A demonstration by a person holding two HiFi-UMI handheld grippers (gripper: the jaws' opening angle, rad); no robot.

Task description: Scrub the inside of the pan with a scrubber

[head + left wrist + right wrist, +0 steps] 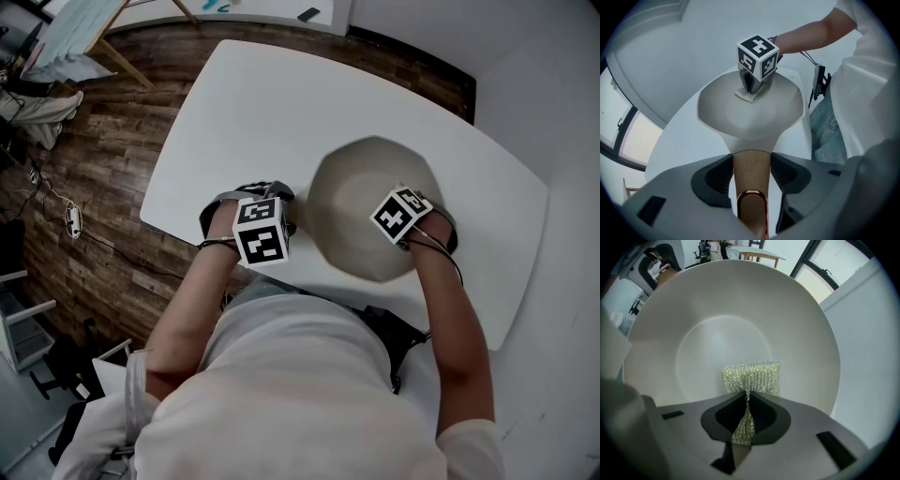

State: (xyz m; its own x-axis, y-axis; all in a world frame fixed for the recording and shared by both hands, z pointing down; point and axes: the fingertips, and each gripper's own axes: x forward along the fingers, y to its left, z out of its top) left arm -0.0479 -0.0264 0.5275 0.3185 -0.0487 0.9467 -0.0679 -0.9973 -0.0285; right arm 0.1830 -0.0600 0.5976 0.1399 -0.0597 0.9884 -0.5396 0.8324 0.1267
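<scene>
My left tongs [751, 158] clamp the pan [750, 110] by its wooden handle [751, 180]; my right tongs [746, 401] pinch the scrubber [752, 376] against the pan's floor; hard rubbing could tug that thin pinch loose.

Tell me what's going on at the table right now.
A person is working at a white table with a gripper in each hand. The left gripper is shut on the light wooden handle of a round off-white pan, steadying it. The right gripper is shut on a silvery-green mesh scrubber, which lies against the pan's inner surface, on the side away from the handle. Scrubbing looks under way.
</scene>
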